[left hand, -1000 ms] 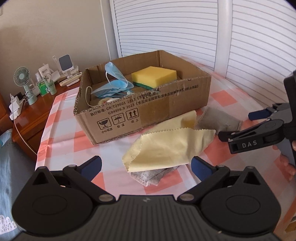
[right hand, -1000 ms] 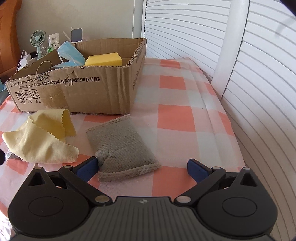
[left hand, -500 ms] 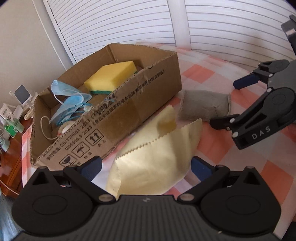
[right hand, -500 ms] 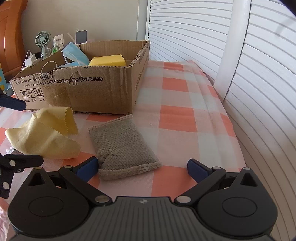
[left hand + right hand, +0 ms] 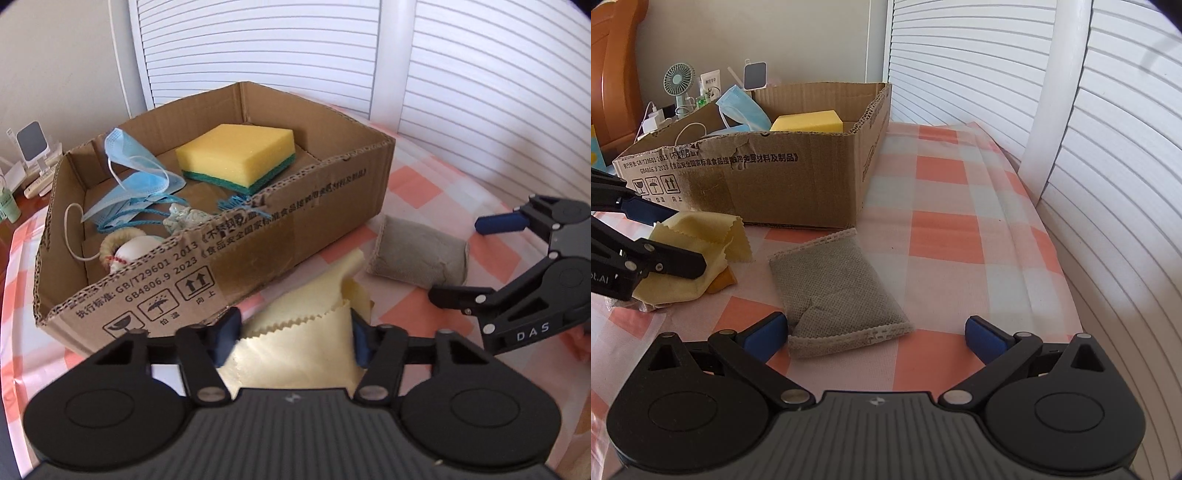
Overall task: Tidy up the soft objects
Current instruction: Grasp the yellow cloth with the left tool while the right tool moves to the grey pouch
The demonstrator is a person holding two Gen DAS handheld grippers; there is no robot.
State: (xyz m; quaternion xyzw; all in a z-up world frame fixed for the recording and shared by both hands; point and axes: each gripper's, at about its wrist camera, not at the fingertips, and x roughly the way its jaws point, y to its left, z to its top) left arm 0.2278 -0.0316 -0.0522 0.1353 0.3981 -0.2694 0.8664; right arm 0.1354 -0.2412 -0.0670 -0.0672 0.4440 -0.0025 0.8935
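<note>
A yellow cloth [image 5: 295,343] lies bunched on the checked tablecloth in front of a cardboard box [image 5: 277,236]. My left gripper [image 5: 293,332] is closing around it, with the cloth humped up between the blue pads and touching both; the right wrist view shows the same grip [image 5: 687,240]. A grey mesh pouch [image 5: 834,284] lies flat to the right of the cloth. My right gripper [image 5: 875,336] stands open just before the pouch, its left pad beside the pouch's near corner. The box holds a yellow-green sponge [image 5: 236,157] and blue face masks [image 5: 136,173].
White slatted shutters [image 5: 1108,184] close off the far and right sides. A wooden side table at the far left carries a small fan [image 5: 678,79] and chargers. An orange scrap [image 5: 722,280] pokes out from under the yellow cloth. The box also holds string and a small round item.
My left gripper moved in over the yellow cloth and its jaws came from wide open to halfway closed around it, bunching the cloth. The right gripper and the grey pouch stayed put.
</note>
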